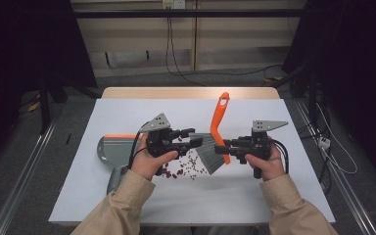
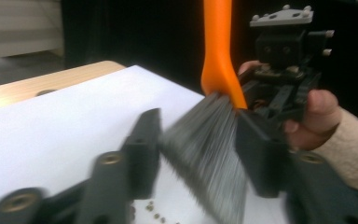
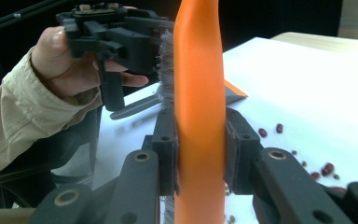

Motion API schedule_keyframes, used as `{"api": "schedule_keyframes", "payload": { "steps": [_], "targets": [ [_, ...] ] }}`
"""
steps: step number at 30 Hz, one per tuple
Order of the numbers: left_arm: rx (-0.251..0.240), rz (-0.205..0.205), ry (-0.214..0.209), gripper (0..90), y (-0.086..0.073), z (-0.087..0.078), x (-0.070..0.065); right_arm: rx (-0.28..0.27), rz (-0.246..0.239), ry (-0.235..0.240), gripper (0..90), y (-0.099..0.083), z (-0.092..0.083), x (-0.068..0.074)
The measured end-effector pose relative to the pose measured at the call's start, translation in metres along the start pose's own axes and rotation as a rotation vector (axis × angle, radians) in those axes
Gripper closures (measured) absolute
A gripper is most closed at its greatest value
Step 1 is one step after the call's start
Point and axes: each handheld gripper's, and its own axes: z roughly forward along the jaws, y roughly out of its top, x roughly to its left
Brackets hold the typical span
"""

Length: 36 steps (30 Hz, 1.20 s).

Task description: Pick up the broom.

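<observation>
Scene: a person at a bench (image 1: 274,196) covered with a white sheet works a hand brush (image 1: 219,128) over a scatter of beans (image 1: 186,166), with a dustpan (image 1: 113,149) lying at the left.
Brush: its orange handle runs away from the person toward the far edge; the grey bristles (image 1: 208,152) rest on the sheet beside the beans.
Right gripper (image 1: 225,147): its fingers (image 3: 168,140) press on both sides of the orange handle just above the bristles, in a firm grip at a moderate opening.
Left gripper (image 1: 195,138): its fingers (image 2: 142,149) stand about half open on either side of the bristle tuft; the blurred left gripper view does not settle whether the pads press on it, and they seem to flank it loosely.
Dustpan: grey with an orange lip, flat on the sheet behind the left hand, apart from the brush.
Beans: red and small, loose between the two hands, just in front of the bristles.
Step in hand: judged to be handing the brush over to the right gripper, ready to sweep.
Next move calls for: drawing the left fingers clear of the bristles, then taking the dustpan so the brush can sweep beans leftward into it.
</observation>
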Motion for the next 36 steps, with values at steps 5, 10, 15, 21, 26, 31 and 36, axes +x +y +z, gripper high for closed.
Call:
{"api": "schedule_keyframes", "payload": {
  "steps": [5, 10, 15, 21, 26, 31, 36],
  "targets": [
    [0.036, 0.022, 0.065, 23.4, -0.001, -0.006, 0.003, 0.010, 0.004, -0.118, 70.3, 0.003, -0.009, -0.001],
    [0.044, 0.048, 0.101, 16.9, -0.001, -0.016, 0.006, 0.033, -0.004, -0.227, 70.3, 0.009, -0.014, 0.002],
    [0.051, 0.065, 0.133, 14.0, -0.003, -0.025, 0.009, 0.064, -0.026, -0.320, 70.2, 0.011, -0.017, 0.002],
    [0.054, 0.075, 0.168, 12.0, -0.006, -0.037, 0.015, 0.081, -0.030, -0.394, 70.2, 0.010, -0.021, -0.003],
    [0.056, 0.086, 0.208, 11.3, -0.008, -0.046, 0.019, 0.104, -0.029, -0.485, 70.2, 0.011, -0.024, -0.006],
    [0.055, 0.077, 0.226, 10.9, -0.012, -0.056, 0.025, 0.119, -0.019, -0.547, 70.2, 0.010, -0.026, -0.009],
    [0.056, 0.072, 0.251, 10.3, -0.018, -0.067, 0.032, 0.152, -0.033, -0.603, 70.3, 0.010, -0.021, -0.010]
  ]
}}
